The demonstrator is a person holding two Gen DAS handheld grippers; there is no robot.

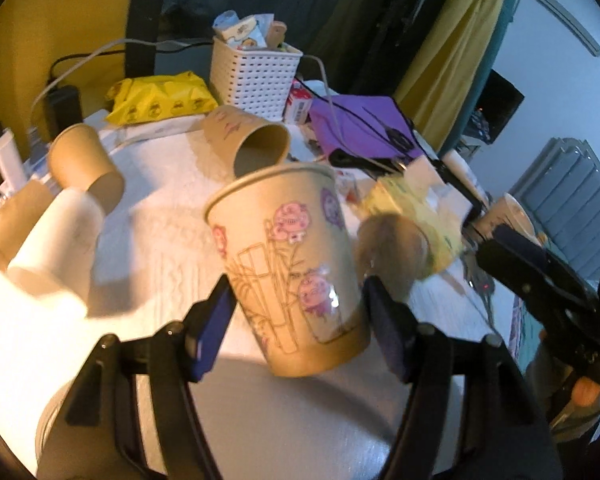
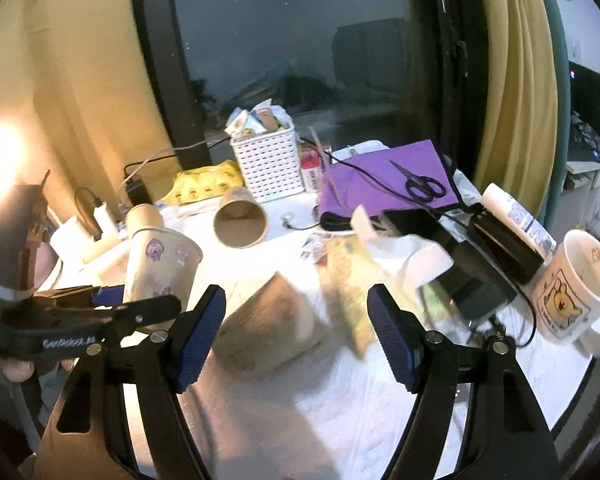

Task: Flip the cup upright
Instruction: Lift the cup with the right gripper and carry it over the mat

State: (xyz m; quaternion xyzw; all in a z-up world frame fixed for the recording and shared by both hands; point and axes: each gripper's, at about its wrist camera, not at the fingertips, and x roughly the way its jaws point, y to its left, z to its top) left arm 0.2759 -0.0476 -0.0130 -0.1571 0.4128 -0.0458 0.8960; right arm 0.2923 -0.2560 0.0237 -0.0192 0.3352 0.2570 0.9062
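Cup (image 1: pixel 292 268) tilted, rim up, btwn spread left fingers (image 1: pixel 214 320); right fingers (image 2: pixel 202 334) spread w/ lying cup (image 2: pixel 272 326) ahead.

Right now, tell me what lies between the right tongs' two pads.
In the right wrist view, a brown paper cup lies on its side on the white cloth, just beyond the open right tongs, untouched by either pad.

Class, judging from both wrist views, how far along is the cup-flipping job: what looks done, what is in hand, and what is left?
Done: the printed cup is mouth-up, though tilted, between the left gripper fingers; whether they still pinch it is unclear.
In hand: the right gripper is open, with a cup lying on its side ahead of its fingers.
Left: that cup, plus the open-mouthed cup further back, lies unflipped.
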